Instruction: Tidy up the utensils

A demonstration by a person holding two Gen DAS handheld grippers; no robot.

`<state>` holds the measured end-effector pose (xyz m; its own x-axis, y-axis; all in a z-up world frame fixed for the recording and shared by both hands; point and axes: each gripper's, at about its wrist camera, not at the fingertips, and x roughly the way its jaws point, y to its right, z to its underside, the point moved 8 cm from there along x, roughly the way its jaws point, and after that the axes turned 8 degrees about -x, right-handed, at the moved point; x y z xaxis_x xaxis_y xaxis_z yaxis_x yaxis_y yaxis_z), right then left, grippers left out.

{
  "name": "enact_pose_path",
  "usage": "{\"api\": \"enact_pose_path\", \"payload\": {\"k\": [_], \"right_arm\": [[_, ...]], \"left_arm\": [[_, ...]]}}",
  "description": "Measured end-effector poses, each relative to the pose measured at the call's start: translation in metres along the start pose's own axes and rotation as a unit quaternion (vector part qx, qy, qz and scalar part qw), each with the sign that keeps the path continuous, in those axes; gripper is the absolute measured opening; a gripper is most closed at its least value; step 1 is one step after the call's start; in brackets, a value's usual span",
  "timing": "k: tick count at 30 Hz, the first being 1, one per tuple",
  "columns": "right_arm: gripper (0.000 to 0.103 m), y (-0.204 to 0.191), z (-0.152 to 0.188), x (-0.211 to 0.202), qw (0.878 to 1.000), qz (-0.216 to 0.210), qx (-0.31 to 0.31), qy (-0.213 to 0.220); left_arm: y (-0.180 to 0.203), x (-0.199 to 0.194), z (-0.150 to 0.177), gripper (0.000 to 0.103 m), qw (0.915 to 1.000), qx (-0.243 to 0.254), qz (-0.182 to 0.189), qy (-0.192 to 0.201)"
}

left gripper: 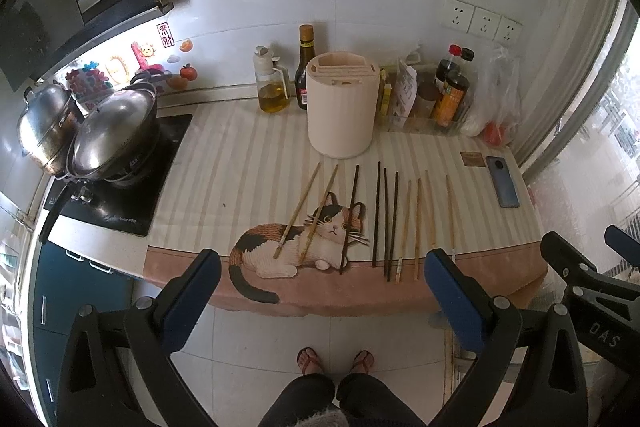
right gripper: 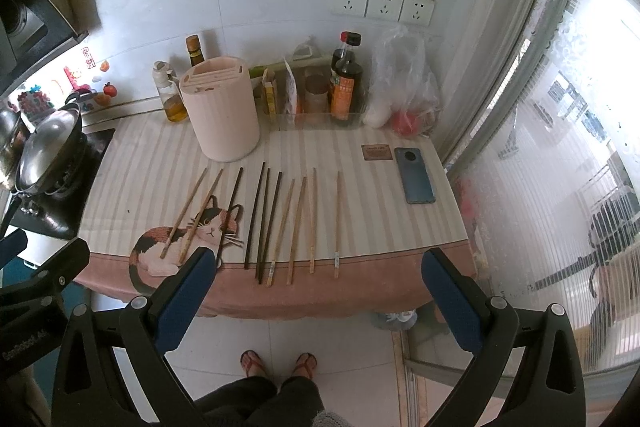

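Several chopsticks lie side by side on a striped cloth with a cat picture: light wooden ones [left gripper: 298, 211] [right gripper: 184, 213] at the left, dark ones [left gripper: 386, 219] [right gripper: 264, 219] in the middle, more light ones [left gripper: 418, 223] [right gripper: 312, 219] at the right. A cream slotted utensil holder [left gripper: 342, 105] [right gripper: 222, 109] stands upright behind them. My left gripper [left gripper: 322, 267] is open and empty, held off the table's near edge. My right gripper [right gripper: 318, 267] is open and empty, also before the near edge.
Oil and sauce bottles [left gripper: 306, 67] [right gripper: 346, 79], a plastic bag [right gripper: 404, 83] and a clear tray line the back wall. A phone [left gripper: 503, 181] [right gripper: 414, 175] lies at the right. Lidded pots [left gripper: 112, 135] sit on a stove at the left. A window [right gripper: 560, 147] is at the right.
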<state>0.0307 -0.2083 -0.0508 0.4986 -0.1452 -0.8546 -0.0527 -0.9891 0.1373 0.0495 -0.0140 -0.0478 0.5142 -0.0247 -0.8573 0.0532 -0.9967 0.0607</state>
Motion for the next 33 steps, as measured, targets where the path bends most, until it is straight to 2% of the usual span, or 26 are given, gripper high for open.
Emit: {"api": "enact_pose_path", "payload": {"k": [22, 27, 33], "right_arm": [[0.103, 0.006, -0.002, -0.014, 1.000, -0.002, 0.008, 0.007], [0.103, 0.012, -0.003, -0.009, 1.000, -0.007, 0.020, 0.011], [0.103, 0.024, -0.009, 0.024, 0.998, -0.040, 0.049, 0.027]], "left_arm": [[-0.001, 0.000, -0.003, 0.103, 1.0000, -0.002, 0.001, 0.004], [0.001, 0.004, -0.017, 0.103, 0.9993, -0.017, -0.016, 0.029], [-0.004, 0.043, -0.026, 0.103, 0.9962, -0.032, -0.065, 0.048]]}}
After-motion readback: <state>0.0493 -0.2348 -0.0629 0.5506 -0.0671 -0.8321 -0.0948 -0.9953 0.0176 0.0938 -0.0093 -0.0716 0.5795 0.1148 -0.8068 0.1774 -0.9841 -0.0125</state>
